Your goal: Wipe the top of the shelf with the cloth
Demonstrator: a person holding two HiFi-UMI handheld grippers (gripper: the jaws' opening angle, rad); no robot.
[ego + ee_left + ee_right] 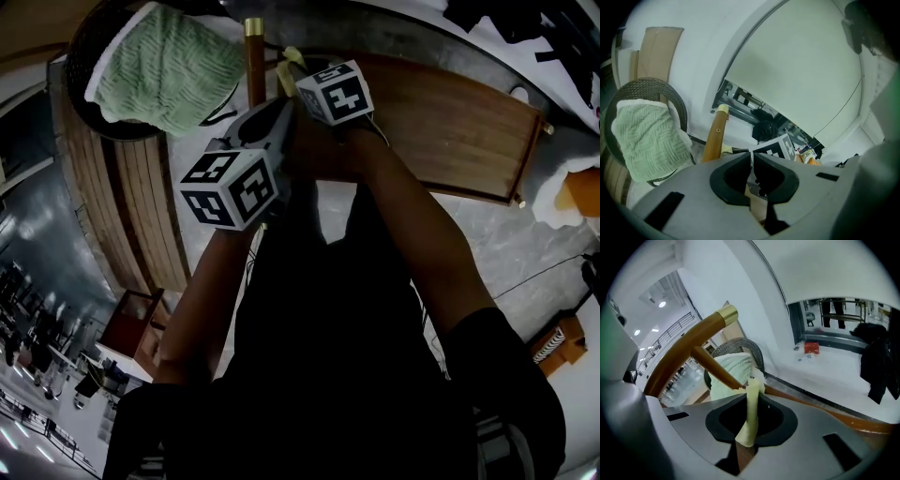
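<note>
Floor: was grey under the wooden shelf.
Cloth: pale yellow, hung by the shelf post.
Right hand-held gripper: pinched the cloth.
Left hand-held gripper: squeezed together, empty.

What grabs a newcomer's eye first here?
The pale green ribbed towel sits in the dark round woven basket, upper left of the head view. At centre, the right gripper is clamped on a thin pale yellow cloth strip beside a brown wooden post with a brass cap; the left gripper is shut, empty.
</note>
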